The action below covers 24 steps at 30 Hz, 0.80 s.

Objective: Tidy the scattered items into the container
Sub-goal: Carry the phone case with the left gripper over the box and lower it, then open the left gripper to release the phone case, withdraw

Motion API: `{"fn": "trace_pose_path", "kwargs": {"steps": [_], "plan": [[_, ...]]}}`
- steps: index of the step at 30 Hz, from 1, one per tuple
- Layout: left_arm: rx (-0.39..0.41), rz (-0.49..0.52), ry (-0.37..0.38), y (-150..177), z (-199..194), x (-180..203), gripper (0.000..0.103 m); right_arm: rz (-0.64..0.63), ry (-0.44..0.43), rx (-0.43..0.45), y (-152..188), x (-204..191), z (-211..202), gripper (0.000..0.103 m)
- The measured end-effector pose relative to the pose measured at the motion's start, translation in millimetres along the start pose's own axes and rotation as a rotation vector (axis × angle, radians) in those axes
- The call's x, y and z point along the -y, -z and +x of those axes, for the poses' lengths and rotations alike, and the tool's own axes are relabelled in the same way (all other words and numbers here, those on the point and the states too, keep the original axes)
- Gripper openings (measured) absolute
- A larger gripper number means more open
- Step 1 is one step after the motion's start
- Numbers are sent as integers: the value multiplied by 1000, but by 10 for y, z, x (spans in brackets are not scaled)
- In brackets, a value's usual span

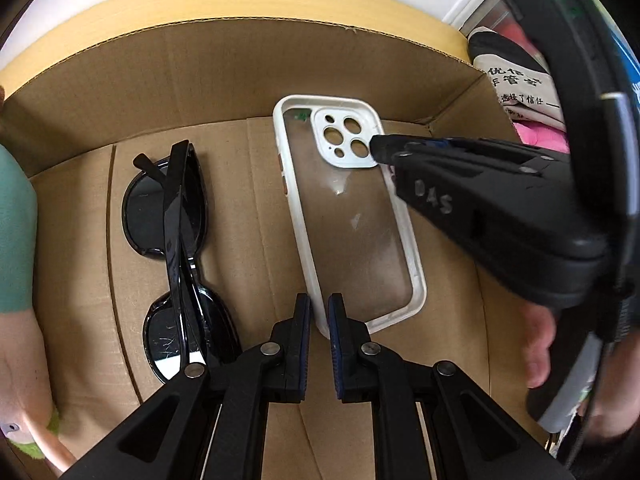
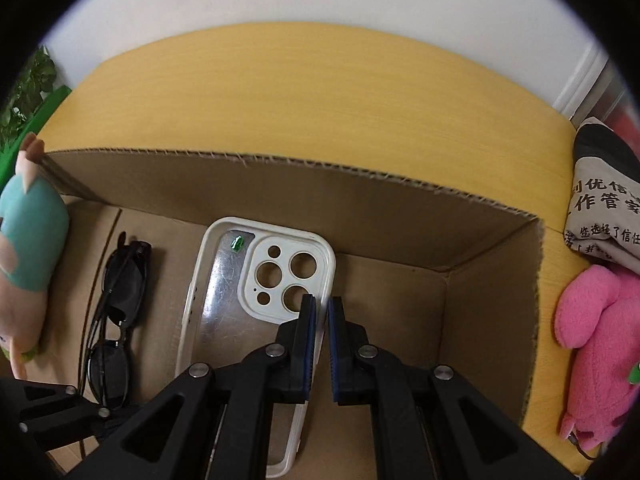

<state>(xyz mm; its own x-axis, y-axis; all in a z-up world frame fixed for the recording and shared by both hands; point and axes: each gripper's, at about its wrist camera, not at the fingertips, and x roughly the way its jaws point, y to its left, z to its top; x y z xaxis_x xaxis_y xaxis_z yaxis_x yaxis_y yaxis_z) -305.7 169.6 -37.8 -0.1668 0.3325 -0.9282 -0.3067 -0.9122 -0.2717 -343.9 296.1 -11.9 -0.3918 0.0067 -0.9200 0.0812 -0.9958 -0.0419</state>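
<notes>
Phone case lay flat in the cardboard box beside the sunglasses, light, slick and bendy, best pinched by its rim, my right claw and left claw nearly closed, empty.

In the right wrist view, the phone case has its lower right hidden behind the right gripper. The sunglasses are partly covered at lower left. The pink plush is cut off at the right edge.
</notes>
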Motion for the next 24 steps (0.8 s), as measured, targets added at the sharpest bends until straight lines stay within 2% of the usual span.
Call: {"fn": "trace_pose_path", "kwargs": {"steps": [3, 4, 5, 6, 7, 9, 11, 14, 15, 17, 21, 24], "plan": [[18, 32, -65, 47, -25, 76, 14, -7, 12, 27, 45, -36, -9, 6], [25, 30, -79, 64, -45, 85, 24, -14, 21, 44, 61, -51, -41, 8], [35, 25, -87, 81, -79, 90, 39, -21, 27, 63, 84, -63, -99, 13], [58, 18, -94, 105, -154, 97, 45, -23, 25, 77, 101, -65, -159, 25], [84, 16, -98, 130, -236, 108, 50, -21, 21, 92, 122, -60, -235, 32], [154, 33, -98, 222, -485, 155, 56, -7, 9, 142, 203, -34, -474, 55], [229, 65, -95, 354, -770, 228, 72, 24, -33, 206, 388, -6, -801, 65], [380, 160, -146, 716, -1261, 369, 85, 77, -127, 296, 845, -20, -1309, 78], [427, 209, -170, 864, -1441, 396, 87, 80, -137, 324, 962, -63, -1438, 79], [514, 234, -179, 1188, -1660, 417, 95, 103, -136, 377, 1280, -132, -1706, 79], [654, 175, -187, 1882, -2027, 302, 100, 145, -107, 393, 1813, -196, -1978, 79], [682, 112, -186, 2168, -2104, 181, 100, 157, -55, 396, 2097, -151, -1990, 79]]}}
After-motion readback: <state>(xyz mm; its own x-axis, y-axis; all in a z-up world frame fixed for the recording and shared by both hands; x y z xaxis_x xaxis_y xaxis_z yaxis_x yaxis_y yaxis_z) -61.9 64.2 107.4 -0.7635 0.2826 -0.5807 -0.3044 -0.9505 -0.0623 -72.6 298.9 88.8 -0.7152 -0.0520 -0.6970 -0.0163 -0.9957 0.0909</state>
